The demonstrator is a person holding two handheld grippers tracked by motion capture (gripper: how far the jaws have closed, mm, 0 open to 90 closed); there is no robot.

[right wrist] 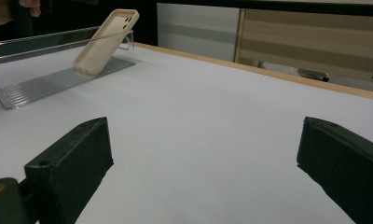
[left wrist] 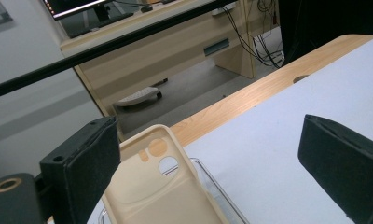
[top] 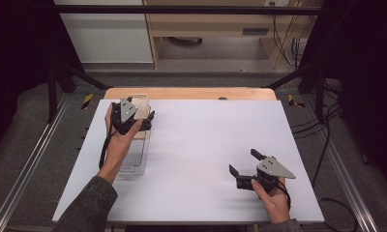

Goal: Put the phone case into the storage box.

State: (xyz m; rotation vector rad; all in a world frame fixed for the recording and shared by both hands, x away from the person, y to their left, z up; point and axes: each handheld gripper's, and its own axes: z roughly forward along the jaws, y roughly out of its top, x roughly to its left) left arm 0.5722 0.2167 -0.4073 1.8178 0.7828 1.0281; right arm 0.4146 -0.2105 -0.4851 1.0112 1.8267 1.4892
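Observation:
A beige phone case [top: 141, 103] leans tilted against the far end wall of a clear plastic tray [top: 133, 163] on the left side of the white table. In the left gripper view the case [left wrist: 159, 191] lies just below and between the wide-apart jaws. My left gripper [top: 142, 115] hovers open over the tray's far end, holding nothing. My right gripper [top: 243, 161] rests open near the front right of the table, far from the tray. Its own view shows the case [right wrist: 105, 42] and the tray [right wrist: 44, 81] at the far left beyond its jaws [right wrist: 203, 135].
The white table top [top: 206, 140] has a wooden strip [top: 191, 93] along its back edge. Black frame bars [top: 66, 72] and cables [top: 322, 125] flank the table. Wooden furniture [top: 215, 24] stands behind it.

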